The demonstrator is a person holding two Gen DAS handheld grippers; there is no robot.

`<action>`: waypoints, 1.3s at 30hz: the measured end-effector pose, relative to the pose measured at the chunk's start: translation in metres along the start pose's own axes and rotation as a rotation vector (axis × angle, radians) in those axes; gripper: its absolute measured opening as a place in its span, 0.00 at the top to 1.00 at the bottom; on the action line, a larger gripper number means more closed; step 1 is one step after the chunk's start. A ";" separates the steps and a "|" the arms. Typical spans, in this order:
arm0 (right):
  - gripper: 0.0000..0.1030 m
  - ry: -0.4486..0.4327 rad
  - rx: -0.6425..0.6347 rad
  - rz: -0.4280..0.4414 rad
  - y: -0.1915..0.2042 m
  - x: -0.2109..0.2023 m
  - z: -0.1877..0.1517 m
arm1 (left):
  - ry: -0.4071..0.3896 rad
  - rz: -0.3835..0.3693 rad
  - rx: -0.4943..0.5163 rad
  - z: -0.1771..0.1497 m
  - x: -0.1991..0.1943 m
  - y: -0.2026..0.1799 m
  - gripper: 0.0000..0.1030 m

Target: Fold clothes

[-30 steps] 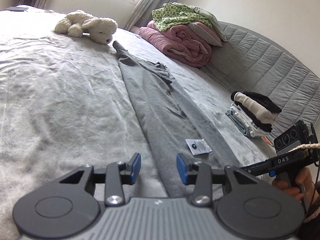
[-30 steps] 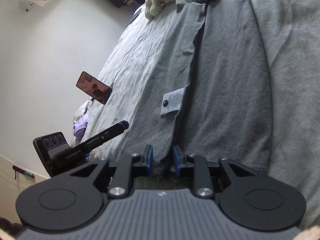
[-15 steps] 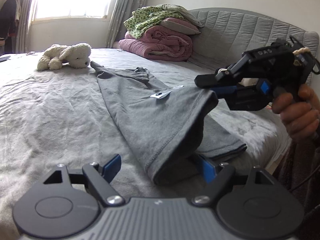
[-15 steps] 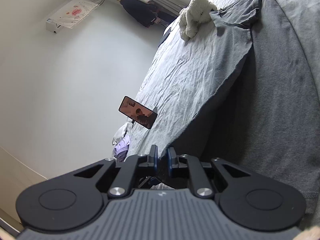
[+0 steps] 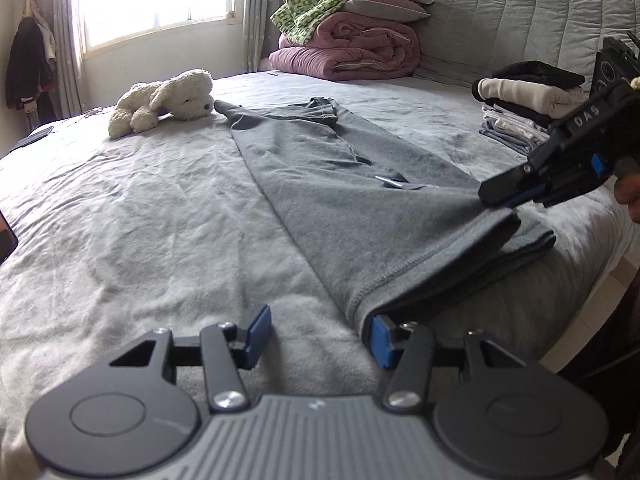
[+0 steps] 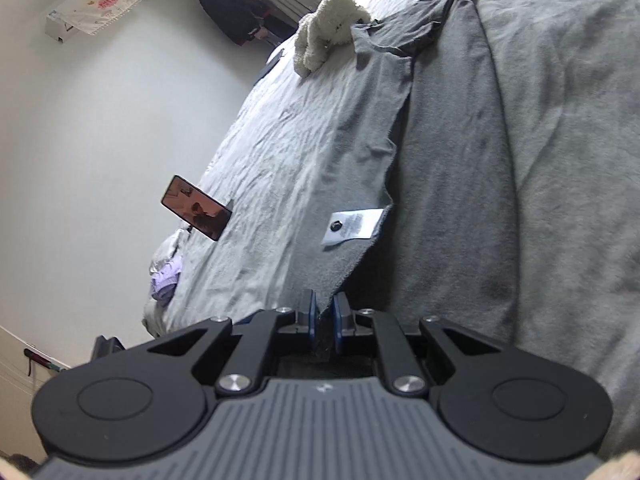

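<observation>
Right now the left gripper (image 5: 316, 338) sits low over the bed (image 5: 132, 232), and its blue pads are spread apart. They have just been closing in a bit, but they press on nothing. The near corner of the gray shirt (image 5: 344, 200) lies right beside its right pad (image 5: 380, 340), and only the bed cover is in the gap between the two pads.

Off to the right and a little ahead is the right gripper (image 5: 494, 200). Its pads are pressed almost together, pinching the other corner of the shirt's hem and holding it up off the bed (a white tag (image 6: 352, 226) sticks out of the cloth just ahead of that pinch). The rest of the shirt stretches far ahead of both grippers, flat on the cover.

Way ahead and to the left lies a white stuffed toy (image 5: 164, 100). Ahead on the right sits a stack of folded clothes (image 5: 524, 106).
</observation>
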State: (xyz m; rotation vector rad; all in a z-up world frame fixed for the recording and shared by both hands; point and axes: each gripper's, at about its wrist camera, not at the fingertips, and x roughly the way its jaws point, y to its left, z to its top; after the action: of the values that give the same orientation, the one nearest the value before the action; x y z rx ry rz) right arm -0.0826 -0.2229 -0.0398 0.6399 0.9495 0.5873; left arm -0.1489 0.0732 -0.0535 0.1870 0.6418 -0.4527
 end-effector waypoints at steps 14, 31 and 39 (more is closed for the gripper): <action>0.79 -0.070 -0.016 -0.046 -0.009 0.000 0.020 | 0.007 -0.221 -0.044 0.027 -0.020 0.042 0.48; 0.81 -0.225 -0.010 -0.162 -0.013 0.067 0.066 | -0.025 -0.280 0.023 0.041 0.069 0.018 0.50; 0.93 -0.198 -0.039 -0.282 -0.004 0.063 0.064 | 0.040 -0.274 0.079 0.044 0.058 0.025 0.50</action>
State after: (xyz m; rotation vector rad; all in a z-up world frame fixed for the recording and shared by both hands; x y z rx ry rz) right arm 0.0026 -0.1962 -0.0495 0.5075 0.8217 0.2858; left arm -0.0724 0.0613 -0.0535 0.1837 0.6922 -0.7397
